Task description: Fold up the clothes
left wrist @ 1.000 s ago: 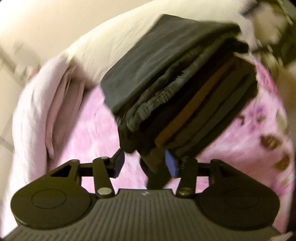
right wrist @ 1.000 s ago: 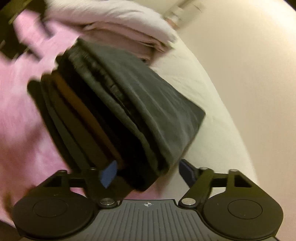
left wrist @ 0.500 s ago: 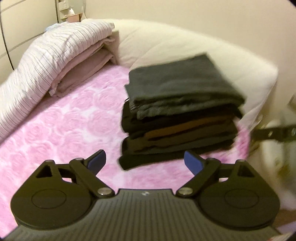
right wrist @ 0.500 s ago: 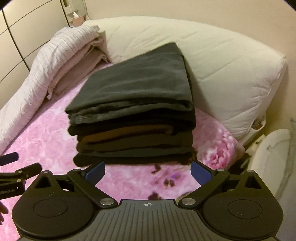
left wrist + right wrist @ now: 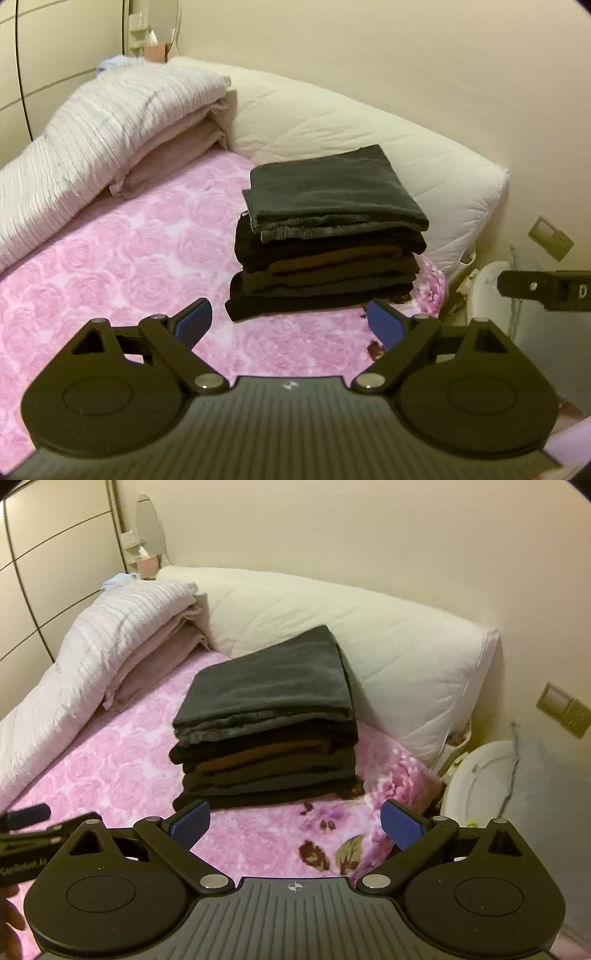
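A neat stack of folded dark clothes (image 5: 328, 240) sits on the pink rose-patterned bedspread (image 5: 122, 266); grey trousers lie on top and one brown garment shows in the middle. It also shows in the right wrist view (image 5: 266, 723). My left gripper (image 5: 290, 325) is open and empty, a short way in front of the stack. My right gripper (image 5: 295, 823) is open and empty, also just short of the stack. The right gripper's body (image 5: 546, 290) shows at the right edge of the left wrist view; the left gripper's body (image 5: 26, 838) shows at the left edge of the right wrist view.
A large white pillow (image 5: 351, 129) lies behind the stack against the wall. A folded striped quilt and beige blankets (image 5: 110, 140) are piled at the back left. A white round object (image 5: 476, 779) stands off the bed's right edge. A wall switch (image 5: 565, 710) is at right.
Both grippers have let go of the stack, opened wide and pulled back from it. The stack now rests level on the bedspread.
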`<state>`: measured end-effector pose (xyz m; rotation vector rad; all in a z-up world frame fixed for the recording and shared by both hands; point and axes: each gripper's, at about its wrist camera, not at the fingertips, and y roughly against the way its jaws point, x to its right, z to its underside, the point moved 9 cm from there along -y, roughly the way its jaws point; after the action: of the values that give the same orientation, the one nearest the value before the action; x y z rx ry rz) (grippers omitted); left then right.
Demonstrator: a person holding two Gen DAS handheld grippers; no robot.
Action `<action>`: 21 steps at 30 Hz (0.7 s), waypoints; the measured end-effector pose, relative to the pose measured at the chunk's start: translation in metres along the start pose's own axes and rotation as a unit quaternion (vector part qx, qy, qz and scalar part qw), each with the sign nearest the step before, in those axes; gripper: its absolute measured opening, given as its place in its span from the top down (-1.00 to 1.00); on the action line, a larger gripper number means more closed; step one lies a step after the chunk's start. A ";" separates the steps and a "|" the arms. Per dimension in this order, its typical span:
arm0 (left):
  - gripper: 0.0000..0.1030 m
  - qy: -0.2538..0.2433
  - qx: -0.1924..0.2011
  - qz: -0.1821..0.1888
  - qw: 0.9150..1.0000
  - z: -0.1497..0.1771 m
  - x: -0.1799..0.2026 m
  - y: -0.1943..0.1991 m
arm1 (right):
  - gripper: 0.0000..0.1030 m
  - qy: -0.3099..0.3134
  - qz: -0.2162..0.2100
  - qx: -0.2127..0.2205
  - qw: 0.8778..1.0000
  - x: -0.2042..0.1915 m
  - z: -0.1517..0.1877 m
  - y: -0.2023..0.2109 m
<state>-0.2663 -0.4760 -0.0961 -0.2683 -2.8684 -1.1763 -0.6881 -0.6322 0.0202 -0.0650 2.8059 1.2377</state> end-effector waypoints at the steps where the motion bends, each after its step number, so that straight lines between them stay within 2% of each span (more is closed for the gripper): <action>1: -0.72 -0.004 0.004 0.000 1.000 0.000 0.001 0.005 | -0.93 0.002 0.001 0.001 1.000 -0.004 0.002 0.004; 8: -0.67 -0.020 0.020 -0.021 0.999 0.010 -0.005 0.037 | -0.93 0.013 0.006 0.012 1.000 -0.021 0.011 0.029; 14: -0.67 -0.003 0.037 -0.022 0.999 0.013 -0.013 0.055 | -0.93 0.022 0.011 0.023 0.999 -0.029 0.013 0.042; 21: -0.68 -0.001 0.035 -0.019 0.999 0.015 -0.017 0.060 | -0.93 0.030 0.014 0.025 0.999 -0.037 0.018 0.049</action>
<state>-0.2388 -0.4260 -0.0662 -0.2141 -2.9223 -1.0777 -0.6538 -0.5851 0.0475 -0.0596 2.8962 1.1911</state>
